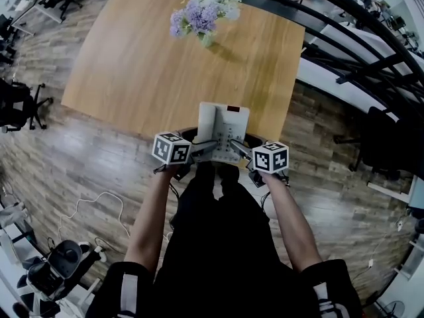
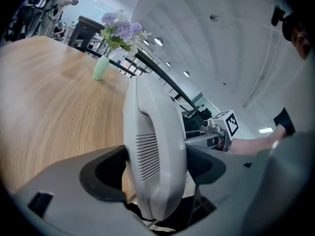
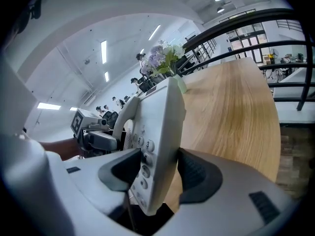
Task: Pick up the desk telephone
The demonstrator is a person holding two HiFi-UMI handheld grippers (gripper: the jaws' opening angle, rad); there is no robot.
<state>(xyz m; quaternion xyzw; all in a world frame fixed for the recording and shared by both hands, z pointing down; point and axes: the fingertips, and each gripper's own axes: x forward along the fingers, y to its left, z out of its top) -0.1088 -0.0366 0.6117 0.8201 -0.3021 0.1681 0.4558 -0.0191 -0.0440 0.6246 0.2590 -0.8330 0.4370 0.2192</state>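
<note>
A white desk telephone (image 1: 224, 130) is held off the near edge of the wooden table (image 1: 146, 65), tilted up, with its handset on the left side. My left gripper (image 1: 205, 148) is shut on the handset side (image 2: 155, 146), both jaw pads pressed against the white shell. On the keypad side (image 3: 157, 146) my right gripper (image 1: 240, 150) is shut, its pads clamping the body by the number keys. Each gripper view shows the other gripper's marker cube (image 2: 227, 123) (image 3: 81, 122) beyond the phone.
A pale green vase of purple and white flowers (image 1: 204, 13) stands at the table's far edge. Black railings (image 1: 358, 38) run along the right. Office chairs (image 1: 20, 105) stand at the left, a cable (image 1: 93, 207) lies on the wood floor, and the person's legs (image 1: 212, 244) are below the phone.
</note>
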